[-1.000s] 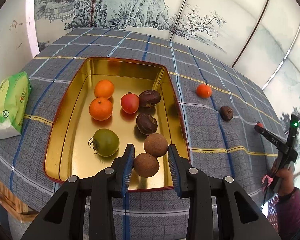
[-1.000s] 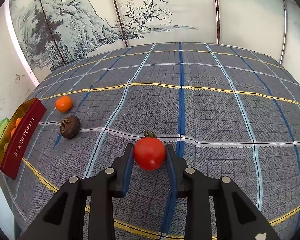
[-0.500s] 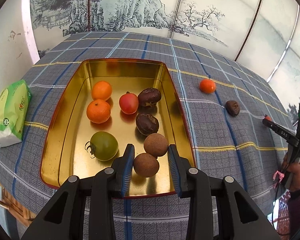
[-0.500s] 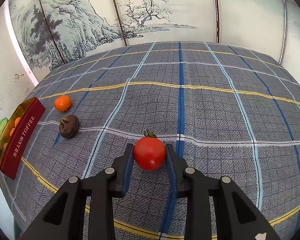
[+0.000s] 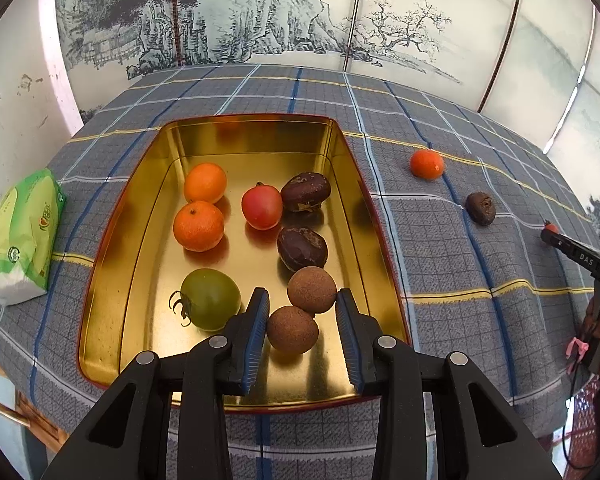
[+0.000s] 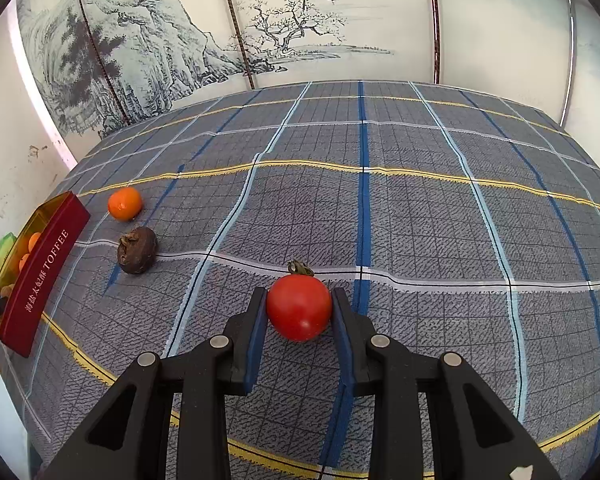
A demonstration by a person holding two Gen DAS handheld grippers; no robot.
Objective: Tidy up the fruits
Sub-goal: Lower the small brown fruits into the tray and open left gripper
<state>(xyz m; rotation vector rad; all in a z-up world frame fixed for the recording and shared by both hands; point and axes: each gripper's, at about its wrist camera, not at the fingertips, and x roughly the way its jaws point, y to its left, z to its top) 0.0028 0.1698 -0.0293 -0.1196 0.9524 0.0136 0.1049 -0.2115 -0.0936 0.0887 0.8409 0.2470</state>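
While your left claw (image 5: 302, 330) hangs empty over the near end of the gold tin (image 5: 144, 184), jaws nearly together with a brown round fruit (image 5: 292, 329) lying loose between them, the coming move belongs to your right claw (image 6: 299, 309), which pinches the red tomato (image 6: 299, 307) by its sides just over the tabletop (image 6: 420, 208). The tin sits well off to the left of that tomato, past the dark wrinkled fruit (image 6: 137, 250) and the orange (image 6: 125, 203). The tomato is near-round, with no real long axis; its stem points to the far side.
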